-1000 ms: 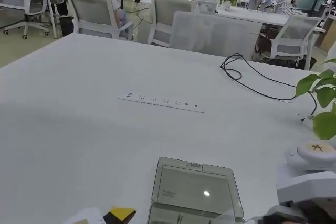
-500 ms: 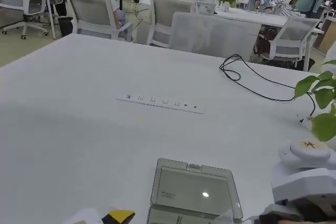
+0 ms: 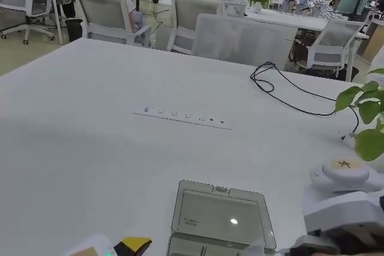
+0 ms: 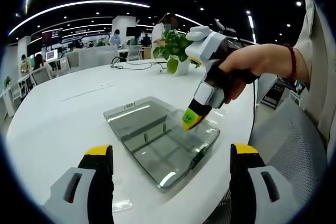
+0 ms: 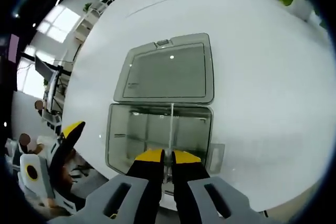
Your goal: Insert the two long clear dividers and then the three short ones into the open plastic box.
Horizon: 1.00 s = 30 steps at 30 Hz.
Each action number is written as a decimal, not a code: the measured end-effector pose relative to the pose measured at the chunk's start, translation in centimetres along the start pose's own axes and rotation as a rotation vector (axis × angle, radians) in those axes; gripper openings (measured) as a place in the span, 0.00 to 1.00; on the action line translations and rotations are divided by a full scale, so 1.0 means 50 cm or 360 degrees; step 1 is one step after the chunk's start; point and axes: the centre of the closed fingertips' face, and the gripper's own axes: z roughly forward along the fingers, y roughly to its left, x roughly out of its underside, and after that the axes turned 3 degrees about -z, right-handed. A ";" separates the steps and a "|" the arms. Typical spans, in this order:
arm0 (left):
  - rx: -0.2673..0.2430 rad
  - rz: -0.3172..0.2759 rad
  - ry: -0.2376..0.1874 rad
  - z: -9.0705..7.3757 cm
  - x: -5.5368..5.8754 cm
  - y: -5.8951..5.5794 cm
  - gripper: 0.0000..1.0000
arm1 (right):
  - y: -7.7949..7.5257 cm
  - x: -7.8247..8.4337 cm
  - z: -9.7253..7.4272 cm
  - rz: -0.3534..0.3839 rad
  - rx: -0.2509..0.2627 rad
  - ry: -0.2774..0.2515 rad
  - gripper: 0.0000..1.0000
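The open plastic box (image 5: 131,135) lies at the table's near edge, its lid (image 3: 219,213) folded flat behind it. My right gripper (image 5: 167,157) is over the box's front wall, shut on a thin clear divider (image 5: 171,124) that stands on edge and runs front to back inside the box. In the left gripper view the right gripper's yellow tips (image 4: 190,120) dip into the box (image 4: 152,140). My left gripper (image 4: 170,153) is open wide, with nothing between its fingers, short of the box. A clear divider piece (image 5: 216,153) lies on the table beside the box.
A power strip (image 3: 183,117) is set into the white table (image 3: 90,148), with a black cable (image 3: 282,94) behind it. At the right edge stands a potted plant (image 3: 366,118). Chairs and seated people are beyond the far edge. Another small clear piece (image 4: 121,205) lies by my left jaw.
The head view has drifted slightly. At its bottom right the right gripper's body has edged a little to the left and down. The box and lid have not moved.
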 end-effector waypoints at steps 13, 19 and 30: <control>-0.0048 -0.0014 -0.0024 -0.012 -0.013 0.006 0.94 | 0.014 -0.003 0.024 -0.0489 0.0322 0.0001 0.07; -0.0077 -0.0030 -0.0024 -0.017 -0.012 0.013 0.94 | 0.006 0.000 0.034 -0.0470 0.0317 -0.0002 0.07; -0.0127 -0.0026 -0.0013 -0.031 -0.013 0.027 0.93 | 0.002 0.008 0.045 -0.0438 0.0314 -0.0030 0.07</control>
